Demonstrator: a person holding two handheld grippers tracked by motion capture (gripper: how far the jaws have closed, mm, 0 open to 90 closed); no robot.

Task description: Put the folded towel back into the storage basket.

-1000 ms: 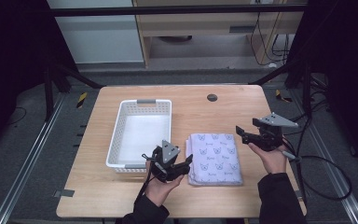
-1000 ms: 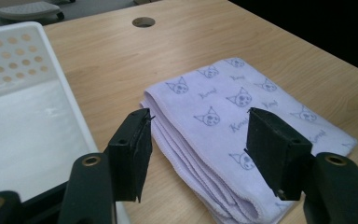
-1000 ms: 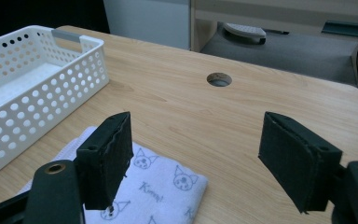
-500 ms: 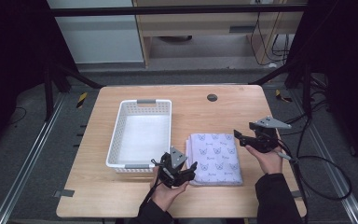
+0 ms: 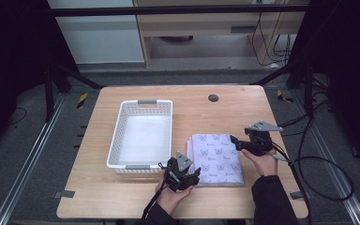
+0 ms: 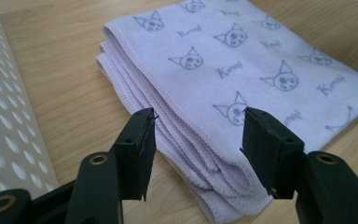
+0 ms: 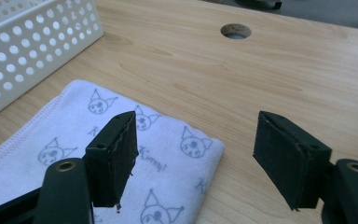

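A folded lavender towel (image 5: 215,159) with a cat print lies on the wooden table (image 5: 243,108), right of a white basket (image 5: 143,102). My left gripper (image 5: 193,176) sits low at the towel's near left corner. Its jaws have just been closing a little and stand open. In the left gripper view (image 6: 198,140) the towel's layered edge (image 6: 200,154) lies between them, untouched. My right gripper (image 5: 234,142) hovers at the towel's far right corner, open, its jaws also just closing slightly. In the right gripper view (image 7: 196,144) that towel corner (image 7: 186,149) lies below the gap.
The basket (image 7: 23,42) is empty, and its perforated wall (image 6: 0,116) stands close to the left of my left gripper. A round cable hole (image 5: 213,98) sits at the table's far middle. Cables trail off the right edge.
Both grippers have sunk toward the towel. The left one has slid right to the towel's near left corner, and the right one has dropped to its far right corner.
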